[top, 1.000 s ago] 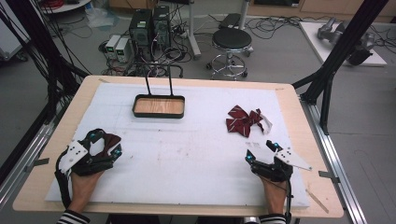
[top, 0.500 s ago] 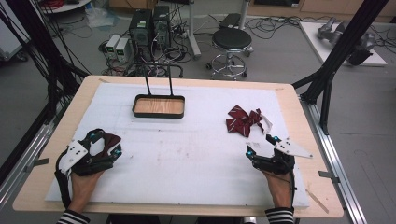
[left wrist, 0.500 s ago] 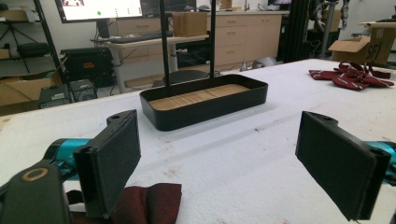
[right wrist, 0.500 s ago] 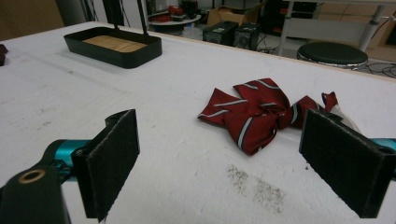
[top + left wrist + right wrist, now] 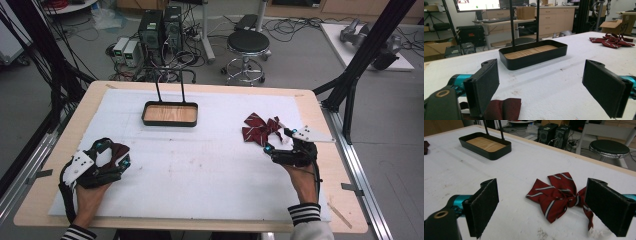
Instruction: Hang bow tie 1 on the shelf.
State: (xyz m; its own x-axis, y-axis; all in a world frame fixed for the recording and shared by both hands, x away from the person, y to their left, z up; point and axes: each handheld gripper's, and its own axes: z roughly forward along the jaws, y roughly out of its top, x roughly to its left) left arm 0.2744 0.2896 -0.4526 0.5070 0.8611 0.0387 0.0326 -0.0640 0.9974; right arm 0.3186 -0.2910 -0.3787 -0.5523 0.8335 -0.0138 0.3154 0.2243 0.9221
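Up close, bow tie (image 5: 560, 192) shows stripes.

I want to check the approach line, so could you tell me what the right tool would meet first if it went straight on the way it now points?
Most likely the striped red bow tie: it lies on the white mat just ahead of the right tool, between its open jaws. Depth is hard to judge, but nothing else lies before it.

So the tray (image 5: 170, 114) sits toward the far side of the surface (image 5: 210, 175), a bit left of centre. The bow tie (image 5: 260, 128) lies off to its right, well apart from it. The right gripper (image 5: 280, 145) is just in front of the bow tie, and the left gripper (image 5: 112, 157) is down at the near left, over another piece of cloth (image 5: 504, 108). A stool (image 5: 248, 42) stands on the floor behind the surface.
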